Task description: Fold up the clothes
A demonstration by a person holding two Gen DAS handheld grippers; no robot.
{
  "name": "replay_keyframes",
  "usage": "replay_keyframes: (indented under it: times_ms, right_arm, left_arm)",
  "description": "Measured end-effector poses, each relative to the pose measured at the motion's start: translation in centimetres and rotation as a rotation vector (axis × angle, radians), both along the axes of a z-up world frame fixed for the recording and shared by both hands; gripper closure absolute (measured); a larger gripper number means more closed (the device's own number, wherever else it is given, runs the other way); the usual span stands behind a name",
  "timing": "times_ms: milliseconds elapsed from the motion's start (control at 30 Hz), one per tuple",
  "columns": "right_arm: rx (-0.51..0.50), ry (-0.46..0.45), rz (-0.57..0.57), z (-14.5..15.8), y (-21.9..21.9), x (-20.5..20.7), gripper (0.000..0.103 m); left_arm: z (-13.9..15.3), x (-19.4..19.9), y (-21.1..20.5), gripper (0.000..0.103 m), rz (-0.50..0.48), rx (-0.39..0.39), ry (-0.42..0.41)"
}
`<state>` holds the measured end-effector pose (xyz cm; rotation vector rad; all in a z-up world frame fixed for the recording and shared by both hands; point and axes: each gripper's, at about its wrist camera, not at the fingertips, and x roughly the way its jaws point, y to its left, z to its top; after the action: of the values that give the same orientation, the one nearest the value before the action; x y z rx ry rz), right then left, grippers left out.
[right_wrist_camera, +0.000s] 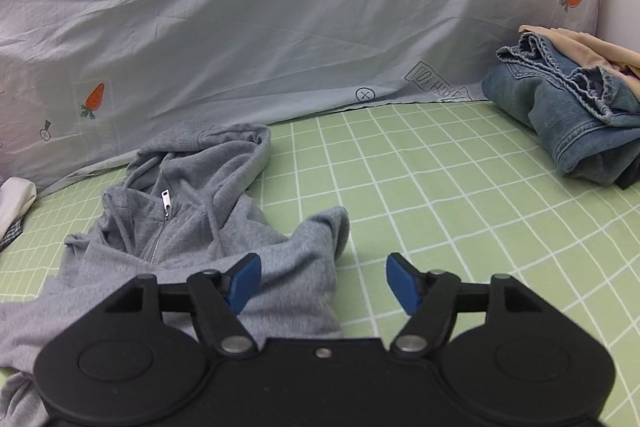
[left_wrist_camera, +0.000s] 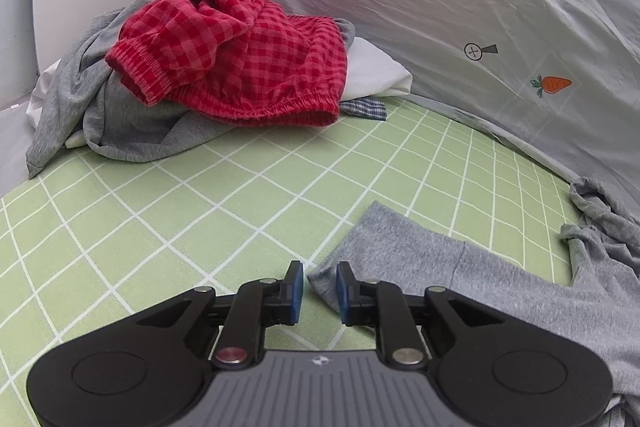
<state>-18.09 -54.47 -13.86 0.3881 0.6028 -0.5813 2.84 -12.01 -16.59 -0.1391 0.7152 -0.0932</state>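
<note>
A grey zip-front hooded sweatshirt (right_wrist_camera: 192, 227) of soft jersey lies spread on the bed (right_wrist_camera: 460, 211), whose cover is a light green sheet printed with a white grid. Its hood is crumpled toward the far edge of the bed, against a pale grey quilt (right_wrist_camera: 300, 27) printed with carrots and arrows that is heaped along that edge, and its metal zipper pull shows at the collar.

The left tongs (left_wrist_camera: 319, 287) hang low over the sheet with their blue pads a small gap apart. The tip of a grey sleeve (left_wrist_camera: 400, 251) lies just at that gap, beside the right pad, but the pads do not press on it (released, then). The right tongs (right_wrist_camera: 324, 283) stand wide apart and grasp nothing; the left pad is over the sweatshirt's body, the right pad over bare sheet.

Toward the far left corner of the bed sits a heap of unfolded clothes: red checked shorts with elastic hems (left_wrist_camera: 236, 59) on top of grey and white garments. Toward the far right edge rests a folded blue denim garment (right_wrist_camera: 568, 119), with a beige cloth (right_wrist_camera: 592, 47) on it.
</note>
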Motion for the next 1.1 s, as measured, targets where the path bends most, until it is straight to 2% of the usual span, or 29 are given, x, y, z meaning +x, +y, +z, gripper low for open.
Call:
replay_keyframes:
  times_ms: [133,167,200,233,267,300,367,533,600,633,700,733,767,800,833,900,933,1000,1067,1100]
  right_arm:
    - [0.102,0.015,0.017,-0.8,0.4,-1.5,0.034]
    - [0.140,0.015,0.016,-1.2,0.3,-1.7,0.039]
    - [0.163,0.016,0.014,-1.4,0.3,-1.8,0.047]
    - [0.177,0.018,0.013,-1.6,0.2,-2.0,0.072]
    - [0.192,0.020,0.012,-1.8,0.2,-2.1,0.084]
    - [0.206,0.022,0.010,-2.0,0.1,-2.3,0.086]
    - [0.165,0.044,0.020,-1.2,0.8,-2.6,0.092]
    - [0.030,0.169,0.049,-0.6,2.6,-2.5,0.093]
    - [0.010,0.213,0.057,-1.3,2.9,-2.1,0.090]
    - [-0.015,0.221,0.053,-1.2,3.3,-2.0,0.084]
    - [-0.074,0.219,0.034,-0.5,4.0,-2.1,0.061]
    - [-0.089,0.205,0.022,-0.1,4.2,-2.3,0.038]
    - [-0.099,0.189,0.009,0.1,4.4,-2.6,0.022]
    - [-0.095,0.173,0.003,0.2,4.4,-2.8,0.016]
    - [-0.085,0.158,-0.001,0.1,4.4,-3.1,0.004]
    - [-0.065,0.133,-0.008,-0.1,4.4,-3.6,0.000]
    - [-0.057,0.131,-0.016,-0.3,4.4,-3.8,0.000]
    - [-0.056,0.145,-0.036,-0.7,4.5,-4.1,0.000]
    - [-0.063,0.160,-0.052,-1.0,4.5,-4.4,0.000]
    - [-0.066,0.166,-0.058,-1.1,4.6,-4.5,0.000]
  left_arm:
    - [0.0,0.3,0.1,0.076,0.018,-0.036,0.008]
    - [0.0,0.4,0.0,0.076,0.021,-0.040,0.007]
    - [0.0,0.4,-0.2,0.076,0.022,-0.035,0.003]
    - [0.0,0.5,-0.4,0.076,0.022,-0.026,-0.001]
    - [0.0,0.5,-0.5,0.076,0.023,-0.019,-0.001]
    - [0.0,0.6,-0.7,0.076,0.023,-0.014,0.000]
    - [0.0,0.7,-0.7,0.076,0.025,-0.018,0.003]
    - [0.0,0.7,-0.6,0.072,0.002,-0.015,0.001]
    - [0.1,0.6,-0.9,0.065,-0.020,-0.004,0.007]
    - [0.1,0.6,-1.1,0.060,-0.032,0.002,0.012]
    - [0.2,0.5,-1.4,0.050,-0.056,0.001,0.020]
    - [0.2,0.3,-1.5,0.045,-0.064,-0.006,0.021]
    - [0.2,0.1,-1.6,0.042,-0.072,-0.008,0.020]
    - [0.1,0.0,-1.7,0.036,-0.080,-0.008,0.017]
    - [0.0,-0.2,-2.0,0.027,-0.090,0.000,0.013]
    - [-0.3,-0.6,-2.8,0.017,-0.108,0.038,0.006]
    - [-0.5,-0.9,-3.3,0.016,-0.113,0.068,0.000]
    - [-0.8,-1.3,-4.1,0.016,-0.115,0.122,-0.015]
    - [-0.9,-1.5,-4.4,0.018,-0.110,0.135,-0.030]
    - [-0.9,-1.6,-4.4,0.024,-0.106,0.131,-0.036]
